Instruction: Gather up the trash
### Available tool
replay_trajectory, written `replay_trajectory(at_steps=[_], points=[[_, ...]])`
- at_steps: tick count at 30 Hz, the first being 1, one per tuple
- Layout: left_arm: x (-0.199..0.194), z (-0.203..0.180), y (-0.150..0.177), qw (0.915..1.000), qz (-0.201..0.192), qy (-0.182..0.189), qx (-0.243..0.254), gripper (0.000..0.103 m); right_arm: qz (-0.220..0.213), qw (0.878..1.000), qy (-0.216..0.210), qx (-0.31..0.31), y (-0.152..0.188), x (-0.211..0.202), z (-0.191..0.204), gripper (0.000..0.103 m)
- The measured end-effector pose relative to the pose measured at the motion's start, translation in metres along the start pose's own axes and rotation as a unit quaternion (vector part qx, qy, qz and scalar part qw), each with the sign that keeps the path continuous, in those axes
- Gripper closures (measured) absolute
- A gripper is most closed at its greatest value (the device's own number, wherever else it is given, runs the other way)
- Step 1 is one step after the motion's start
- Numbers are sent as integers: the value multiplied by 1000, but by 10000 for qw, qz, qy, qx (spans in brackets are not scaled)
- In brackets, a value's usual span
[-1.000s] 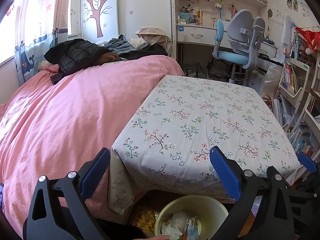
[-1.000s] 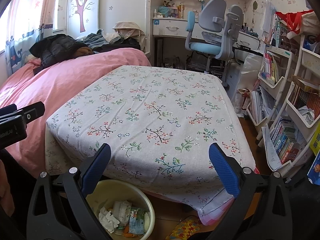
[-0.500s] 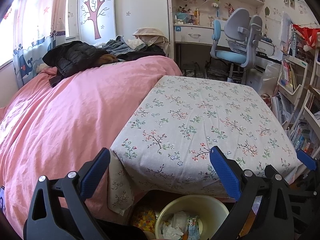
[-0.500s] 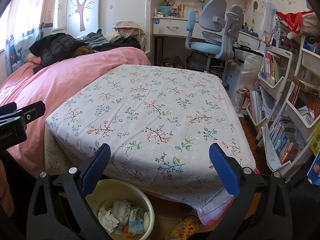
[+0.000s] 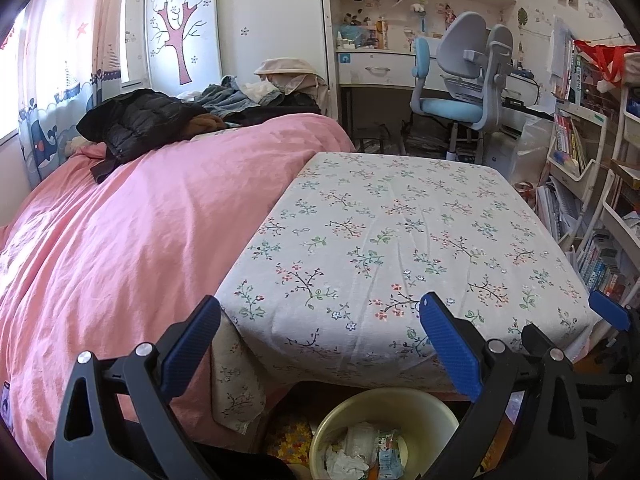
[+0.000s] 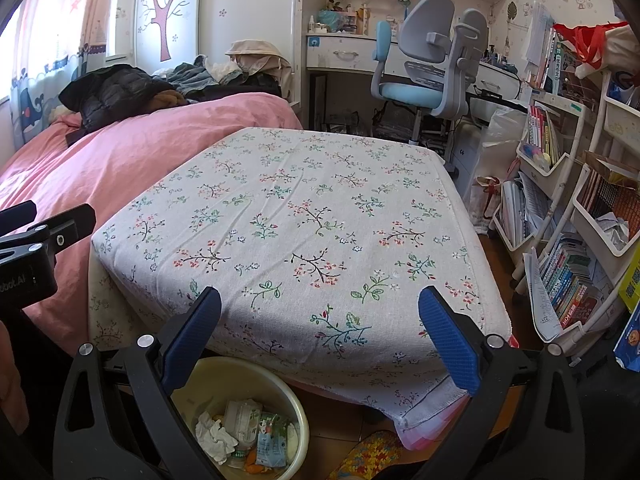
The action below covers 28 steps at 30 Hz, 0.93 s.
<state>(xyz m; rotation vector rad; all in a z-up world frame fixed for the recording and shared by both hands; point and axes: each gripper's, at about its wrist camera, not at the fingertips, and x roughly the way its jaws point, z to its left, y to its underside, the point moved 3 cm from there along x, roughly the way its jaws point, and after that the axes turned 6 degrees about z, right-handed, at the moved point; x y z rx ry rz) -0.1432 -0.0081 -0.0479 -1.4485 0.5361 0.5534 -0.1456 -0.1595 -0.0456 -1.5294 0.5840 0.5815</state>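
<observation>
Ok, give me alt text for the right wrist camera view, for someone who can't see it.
The open right gripper, holding nothing, hangs over the near edge of a table covered in a floral cloth. A yellow bin of wrappers and tissues stands on the floor below, a pink bed lies left, and bookshelves stand right.

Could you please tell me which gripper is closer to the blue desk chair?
Right. The right gripper sits on the chair's side of the table; the left gripper is over by the pink bed.

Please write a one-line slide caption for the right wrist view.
Open right gripper above the floral-cloth table, with a yellow bin of collected trash below its near edge.
</observation>
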Motion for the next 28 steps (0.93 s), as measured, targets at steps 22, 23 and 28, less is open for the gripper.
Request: replay_trajectory(at_steps=[22,23,28], points=[[8,-8,6,9996,239,86,104,8,44,10000,32,83,6,5,-8,8],[9,-8,5,9995,281,86,107,8,51,10000,45,71,5,5,-7,8],[10,-3,4,9993,350,118,32,8,113,9999,104,9,5,9,-4,8]])
